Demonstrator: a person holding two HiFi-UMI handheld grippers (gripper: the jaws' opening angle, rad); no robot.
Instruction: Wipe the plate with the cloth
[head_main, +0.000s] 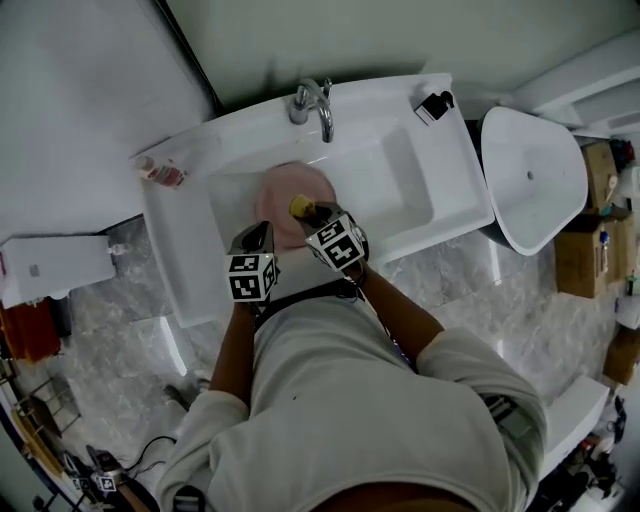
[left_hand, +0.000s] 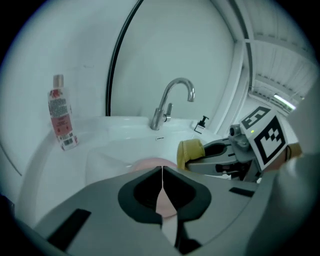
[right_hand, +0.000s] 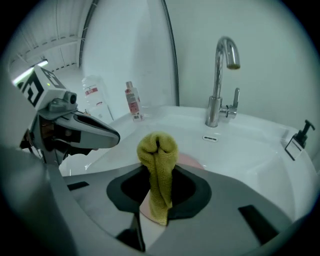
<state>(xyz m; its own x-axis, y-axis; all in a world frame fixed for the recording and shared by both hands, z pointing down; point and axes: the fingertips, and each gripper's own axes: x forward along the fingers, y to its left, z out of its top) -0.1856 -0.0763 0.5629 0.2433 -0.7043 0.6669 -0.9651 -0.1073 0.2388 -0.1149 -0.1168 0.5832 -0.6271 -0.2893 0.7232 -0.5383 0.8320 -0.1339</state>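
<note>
Cloth (right_hand: 157, 155), yellow and bunched, stands clamped in the right tongs (right_hand: 158, 182) just above the pink plate (head_main: 283, 190), which lies in the sink (head_main: 400, 100) basin. Left tongs (left_hand: 161, 172) are pressed together with nothing between them at the plate's near rim, probably to steady it for rubbing.

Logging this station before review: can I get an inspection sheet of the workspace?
Surface: white washbasin, faucet at rear.
Job's things: pink plate in the bowl; yellow cloth held over it.
Clutter: red-labelled bottle on left ledge; black pump dispenser on right.
Grippers: left gripper tongs together at plate's near rim; right gripper tongs shut on the cloth.
Cables: dark cord under the grippers.
Surroundings: marble floor, white oval tub, cardboard boxes.
</note>
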